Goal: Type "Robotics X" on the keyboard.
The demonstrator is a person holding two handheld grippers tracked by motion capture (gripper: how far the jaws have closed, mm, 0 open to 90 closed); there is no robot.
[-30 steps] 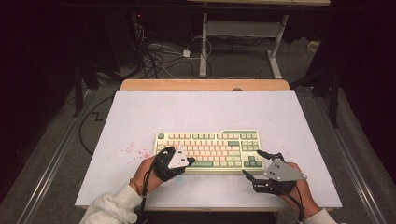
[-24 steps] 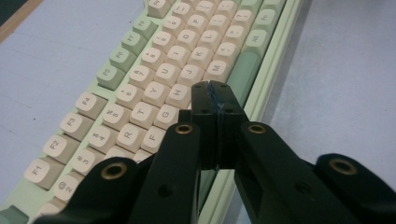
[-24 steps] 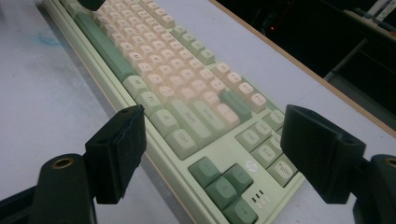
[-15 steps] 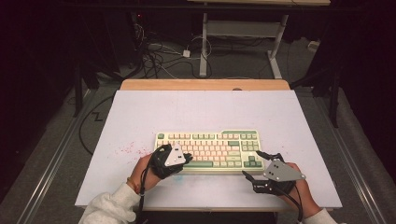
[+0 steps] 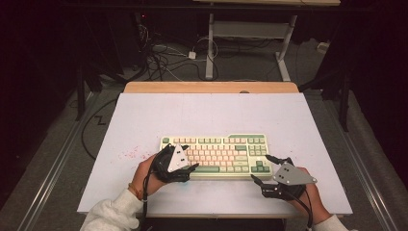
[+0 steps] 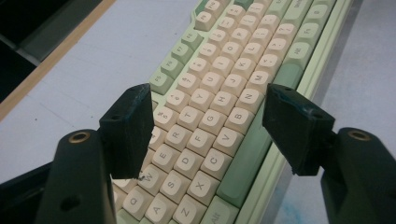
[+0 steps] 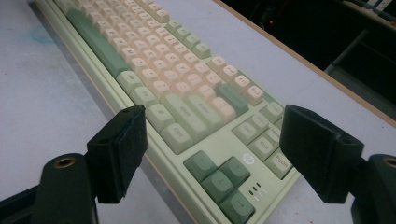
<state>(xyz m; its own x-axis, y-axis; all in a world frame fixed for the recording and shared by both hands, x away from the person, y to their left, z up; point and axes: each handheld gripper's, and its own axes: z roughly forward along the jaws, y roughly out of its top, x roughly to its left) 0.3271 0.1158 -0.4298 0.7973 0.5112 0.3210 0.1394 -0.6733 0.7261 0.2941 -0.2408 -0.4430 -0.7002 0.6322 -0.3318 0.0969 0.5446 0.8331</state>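
Keyboard (image 5: 215, 155) lies mid-table, near front edge. Left gripper (image 5: 185, 161) over kbd's left keys, jaws spread, nothing held. Right gripper (image 5: 263, 168) just off kbd's right-front corner, jaws spread too. Judged early: approach made, no grasp or key press yet.

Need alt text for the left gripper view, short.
The left gripper hovers with its two black jaws wide open over the left half of a green and cream keyboard; letter keys show between the jaws. The keyboard runs diagonally across a pale table.
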